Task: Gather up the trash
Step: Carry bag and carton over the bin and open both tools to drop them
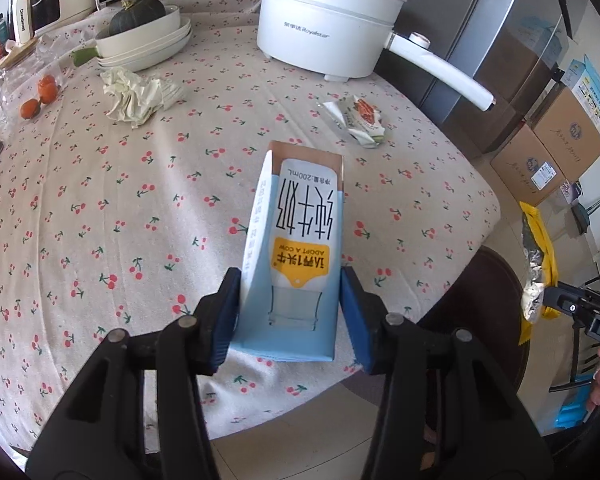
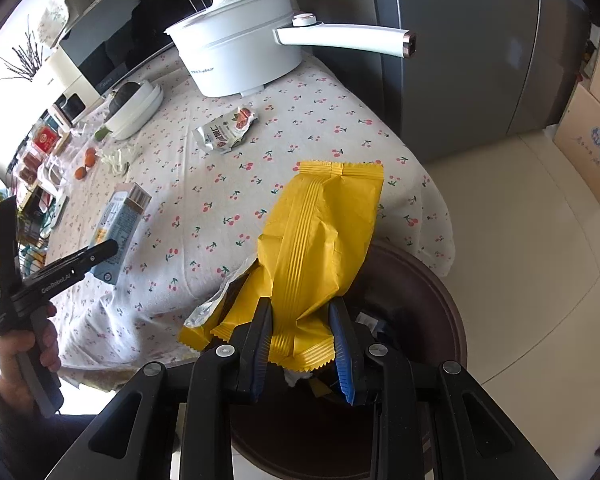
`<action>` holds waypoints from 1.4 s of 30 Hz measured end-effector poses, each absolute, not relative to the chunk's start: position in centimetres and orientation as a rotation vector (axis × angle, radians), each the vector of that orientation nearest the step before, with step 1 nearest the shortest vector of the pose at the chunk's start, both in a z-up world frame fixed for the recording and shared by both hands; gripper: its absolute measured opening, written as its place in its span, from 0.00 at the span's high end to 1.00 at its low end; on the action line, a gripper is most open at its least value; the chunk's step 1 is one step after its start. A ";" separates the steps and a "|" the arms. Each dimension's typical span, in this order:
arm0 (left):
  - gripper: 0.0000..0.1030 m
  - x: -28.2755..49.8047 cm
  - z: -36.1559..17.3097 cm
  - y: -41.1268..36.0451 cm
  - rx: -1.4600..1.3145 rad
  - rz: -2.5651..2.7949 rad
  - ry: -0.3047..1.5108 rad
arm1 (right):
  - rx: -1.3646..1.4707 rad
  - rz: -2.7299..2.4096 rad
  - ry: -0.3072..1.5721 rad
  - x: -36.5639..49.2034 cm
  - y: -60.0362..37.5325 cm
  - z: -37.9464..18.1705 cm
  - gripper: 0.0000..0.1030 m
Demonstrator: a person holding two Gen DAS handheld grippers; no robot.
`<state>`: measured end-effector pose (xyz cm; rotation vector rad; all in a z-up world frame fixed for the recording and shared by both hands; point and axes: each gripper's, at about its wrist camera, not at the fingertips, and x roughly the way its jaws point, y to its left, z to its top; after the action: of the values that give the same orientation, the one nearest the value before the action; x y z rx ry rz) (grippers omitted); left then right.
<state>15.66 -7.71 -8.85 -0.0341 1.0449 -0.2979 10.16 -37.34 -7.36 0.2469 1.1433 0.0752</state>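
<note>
My left gripper [image 1: 290, 312] is shut on a light-blue milk carton [image 1: 300, 248] and holds it above the cherry-print tablecloth [image 1: 100, 200]; the carton also shows in the right wrist view [image 2: 120, 224]. My right gripper [image 2: 302, 344] is shut on a yellow snack wrapper [image 2: 320, 240], held over a dark brown bin [image 2: 428, 300] beside the table. The wrapper shows at the right edge of the left wrist view [image 1: 536, 264]. A crumpled white tissue [image 1: 136, 96] and a small snack packet [image 1: 360, 120] lie on the table.
A white electric pot [image 1: 324, 28] with a long handle stands at the table's back. Stacked white bowls hold a dark squash [image 1: 138, 16]. Small oranges [image 1: 40, 96] lie at the left. A grey fridge [image 2: 460, 60] and cardboard boxes [image 1: 548, 148] stand to the right.
</note>
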 end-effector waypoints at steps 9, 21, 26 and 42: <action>0.51 11.5 -7.9 -11.3 -0.031 -0.431 1.031 | 0.243 0.036 1.169 7.0 -39.9 -9.0 0.72; 0.51 7.5 -11.1 -17.0 0.035 -0.582 1.125 | 0.271 -0.030 1.192 3.0 -43.8 -10.8 0.72; 0.38 7.3 -11.0 -17.5 0.007 -0.604 1.097 | 0.277 -0.035 1.193 2.3 -44.2 -11.0 0.72; 0.14 8.3 -9.9 -13.2 -0.004 -0.414 1.064 | 0.325 -0.025 1.210 3.1 -43.7 -10.9 0.38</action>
<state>8.33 -13.24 -9.91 -0.0040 1.0644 -0.4139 3.07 -43.65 -10.95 0.3252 1.2104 -0.0254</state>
